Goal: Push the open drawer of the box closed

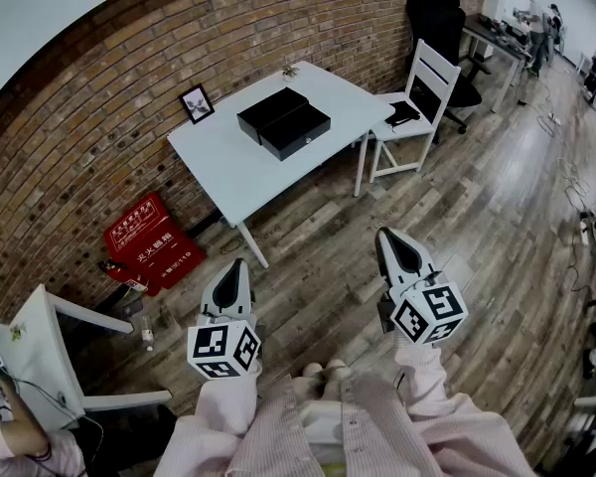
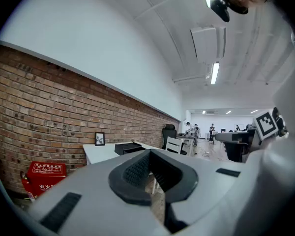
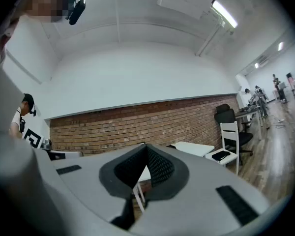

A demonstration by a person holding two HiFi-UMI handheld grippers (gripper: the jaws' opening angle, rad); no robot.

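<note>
The black box (image 1: 283,122) lies on a white table (image 1: 228,167) by the brick wall, its drawer (image 1: 300,133) drawn out toward the table's front right. Both grippers hang over the wooden floor, well short of the table. My left gripper (image 1: 234,266) points at the table's near end, jaws shut and empty. My right gripper (image 1: 386,237) is level with it further right, also shut on nothing. In the left gripper view the box (image 2: 128,148) shows just beyond the closed left gripper (image 2: 150,153). In the right gripper view only the table (image 3: 194,148) shows past the closed right gripper (image 3: 146,149).
A white chair (image 1: 417,92) with a dark item on its seat stands at the table's right end, a black office chair (image 1: 442,18) behind it. A red fire box (image 1: 151,241) sits on the floor by the wall. A small picture frame (image 1: 196,103) stands on the table. Another white table (image 1: 35,336) is at lower left.
</note>
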